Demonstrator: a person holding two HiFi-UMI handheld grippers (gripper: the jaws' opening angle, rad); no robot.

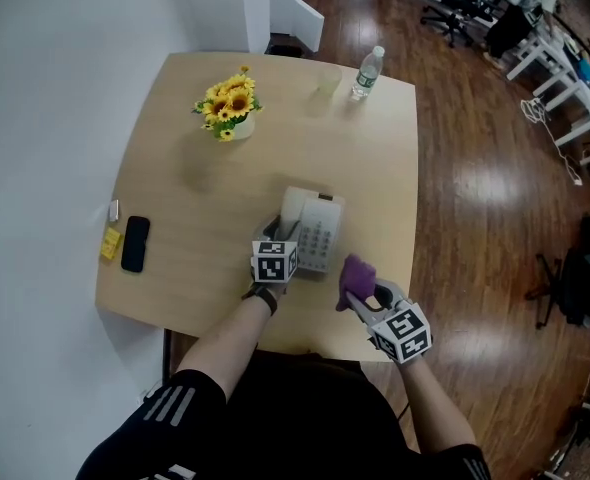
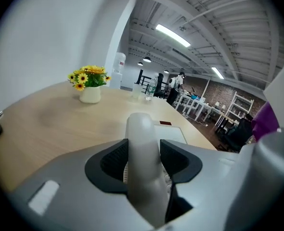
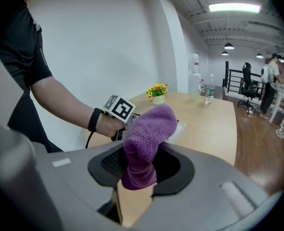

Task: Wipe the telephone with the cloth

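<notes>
Pinched between the left gripper's fingers, the handset is smooth, matt, pale grey plastic. The fingers' shells are matt grey plastic, and their inner pads look dark and finely ribbed. The purple cloth squeezed between the right gripper's fingers is thick, fluffy pile. Beyond both sets of fingers, the table is pale, smooth wood with a dull sheen.
</notes>
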